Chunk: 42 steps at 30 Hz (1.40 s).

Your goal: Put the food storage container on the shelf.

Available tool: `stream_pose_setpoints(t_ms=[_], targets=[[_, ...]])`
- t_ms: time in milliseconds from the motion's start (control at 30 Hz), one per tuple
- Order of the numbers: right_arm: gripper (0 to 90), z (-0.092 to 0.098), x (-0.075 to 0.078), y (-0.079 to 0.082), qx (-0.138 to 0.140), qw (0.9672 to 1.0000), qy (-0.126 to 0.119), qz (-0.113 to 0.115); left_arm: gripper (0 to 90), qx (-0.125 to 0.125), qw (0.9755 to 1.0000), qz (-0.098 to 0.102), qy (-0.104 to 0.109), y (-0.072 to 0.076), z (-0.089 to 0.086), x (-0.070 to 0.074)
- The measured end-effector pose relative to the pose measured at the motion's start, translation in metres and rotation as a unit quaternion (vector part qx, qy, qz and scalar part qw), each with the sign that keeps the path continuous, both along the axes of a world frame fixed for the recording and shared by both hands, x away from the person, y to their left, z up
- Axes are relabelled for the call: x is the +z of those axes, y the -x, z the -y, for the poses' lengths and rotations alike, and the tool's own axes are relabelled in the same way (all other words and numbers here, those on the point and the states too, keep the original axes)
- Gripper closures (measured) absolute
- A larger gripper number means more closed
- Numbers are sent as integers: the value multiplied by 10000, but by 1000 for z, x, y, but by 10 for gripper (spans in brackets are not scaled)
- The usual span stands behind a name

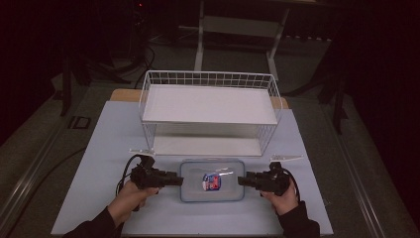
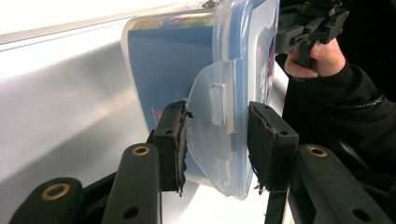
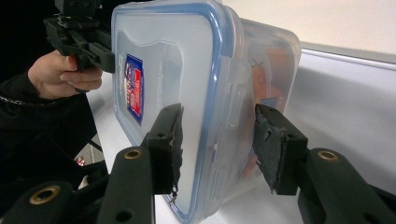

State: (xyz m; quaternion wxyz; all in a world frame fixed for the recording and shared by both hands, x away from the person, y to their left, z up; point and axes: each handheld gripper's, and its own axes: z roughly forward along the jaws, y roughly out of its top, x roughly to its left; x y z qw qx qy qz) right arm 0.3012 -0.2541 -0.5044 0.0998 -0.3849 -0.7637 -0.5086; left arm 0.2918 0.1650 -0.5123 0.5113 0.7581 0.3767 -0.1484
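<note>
A clear plastic food container [image 1: 212, 191] with a blue-rimmed lid and a red and blue label lies flat near the table's front edge. My left gripper [image 1: 174, 179] is at its left end and my right gripper [image 1: 242, 180] at its right end. In the left gripper view the jaws of my left gripper [image 2: 218, 111] stand open astride the container's [image 2: 177, 60] end latch flap, one pad [image 2: 170, 144] against the flap. In the right gripper view the jaws of my right gripper [image 3: 219, 114] stand open around the container's [image 3: 168, 70] other latch, with gaps on both sides.
A white wire rack [image 1: 208, 104] with two shelves stands just behind the container, its front feet close to both grippers. The pale table top [image 1: 114, 144] extends left and right. The surroundings are dark, with a frame of white legs behind the table.
</note>
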Motion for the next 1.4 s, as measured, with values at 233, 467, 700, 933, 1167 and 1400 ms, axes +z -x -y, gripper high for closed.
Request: stream_pose_setpoints(t_ms=[233, 467, 700, 933, 1167, 1400], targets=[[551, 2, 1, 3, 52, 10000, 5, -11, 593, 31, 10000, 43, -63, 2, 1, 2], [551, 1, 1, 5, -46, 10000, 17, -3, 589, 181, 9997, 45, -131, 6, 4, 4], [549, 0, 12, 1, -150, 9998, 28, 115, 585, 275, 9994, 157, -123, 3, 5, 11], [548, -1, 21, -7, -232, 9995, 14, 219, 582, 437, 9986, 293, -87, -4, 5, 20], [544, -2, 26, -13, -328, 9989, 31, 341, 578, 547, 9977, 397, -94, -10, 8, 25], [541, -2, 32, -24, -429, 9983, -10, 393, 574, 701, 9965, 455, -93, -20, 9, 29]])
